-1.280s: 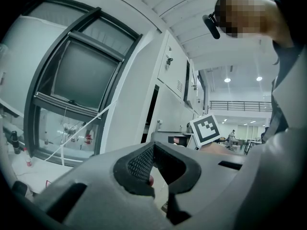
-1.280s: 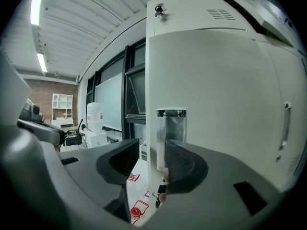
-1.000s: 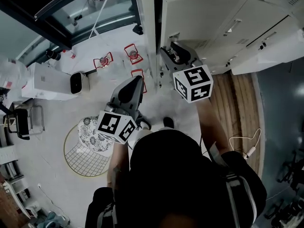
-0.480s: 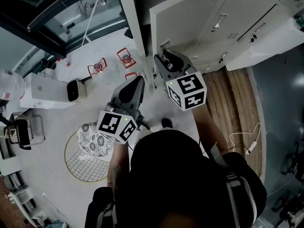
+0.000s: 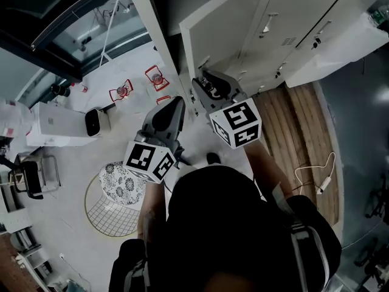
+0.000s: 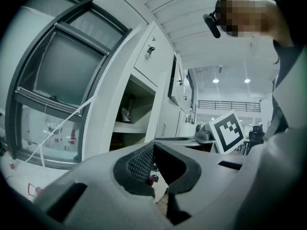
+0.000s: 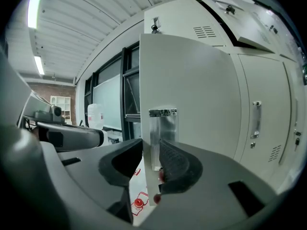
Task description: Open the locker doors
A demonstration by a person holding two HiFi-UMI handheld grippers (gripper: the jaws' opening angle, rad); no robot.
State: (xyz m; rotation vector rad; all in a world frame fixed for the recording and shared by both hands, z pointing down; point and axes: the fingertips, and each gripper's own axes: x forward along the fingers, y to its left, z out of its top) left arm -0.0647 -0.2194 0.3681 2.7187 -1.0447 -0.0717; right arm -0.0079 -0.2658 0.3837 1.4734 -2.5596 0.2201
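Right gripper (image 7: 152,148) has just been closing its jaws, and they clamp the free edge of the locker door (image 7: 201,99), with the shiny handle (image 7: 162,128) caught between the pads. That door stands swung well out from the bank, so the compartment (image 6: 130,110) behind it is laid bare. I count this one as nearly done, wanting only a further swing if I mean it to stand wide.

Left gripper (image 6: 152,147) hangs off to the left of that door, its tips pressed together on nothing.

To the right of that door, the neighbouring doors (image 7: 261,128) sit flush and closed, each with its own handle. By my judgement most of the job is left: I must let go and take each of those in turn.
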